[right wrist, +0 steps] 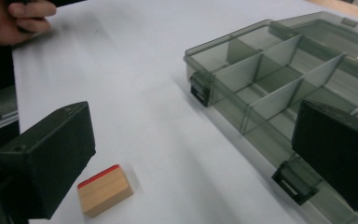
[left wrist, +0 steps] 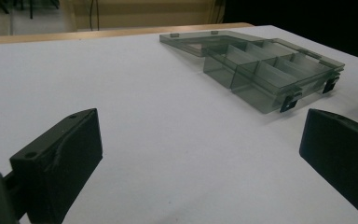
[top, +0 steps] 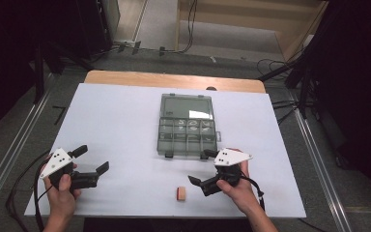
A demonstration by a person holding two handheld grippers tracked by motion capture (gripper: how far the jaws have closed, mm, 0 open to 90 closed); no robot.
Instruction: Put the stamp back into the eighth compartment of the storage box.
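While both grippers gape, the right gripper (top: 199, 166) nears the wooden block (top: 181, 193).

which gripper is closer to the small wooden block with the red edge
Right. The right gripper sits just beside the small wooden block with the red edge; the left gripper is far off to its left.

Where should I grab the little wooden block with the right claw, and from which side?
Probably come straight down on the wooden block with the right claw, closing on its two long plain wood sides. It lies flat on the white table, apart from the compartment box, with free space all round. The red-edged face is narrower.
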